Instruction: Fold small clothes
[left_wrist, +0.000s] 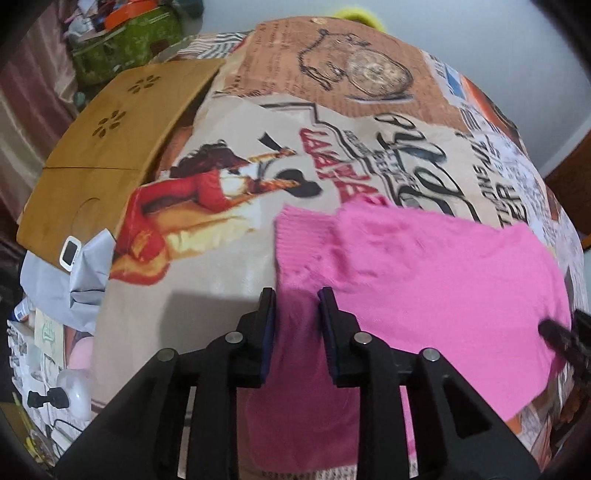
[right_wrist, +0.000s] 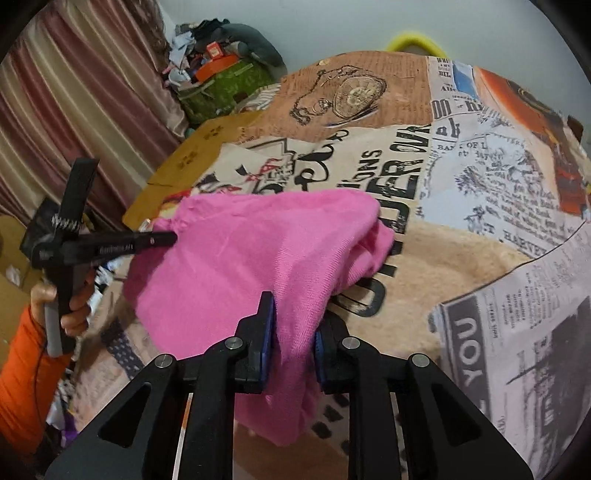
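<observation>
A small pink knit garment (left_wrist: 424, 266) lies spread on a printed newspaper-pattern cloth (left_wrist: 229, 266). My left gripper (left_wrist: 297, 299) is shut on the garment's near left part, with pink fabric hanging between its fingers. My right gripper (right_wrist: 293, 314) is shut on the garment (right_wrist: 251, 251) at its near right part, and fabric droops below the jaws. The garment's far end is bunched into a fold (right_wrist: 373, 236). The left gripper (right_wrist: 170, 236) shows in the right wrist view, pinching the garment's left corner. The right gripper's tip (left_wrist: 554, 332) shows at the garment's right edge in the left wrist view.
A tan cardboard piece (left_wrist: 110, 147) with flower cut-outs lies at the cloth's far left. A green box with clutter (right_wrist: 225, 85) stands beyond it by striped curtains (right_wrist: 74, 110). A yellow object (right_wrist: 413, 40) peeks over the far edge. Small items lie below the left side (left_wrist: 70, 395).
</observation>
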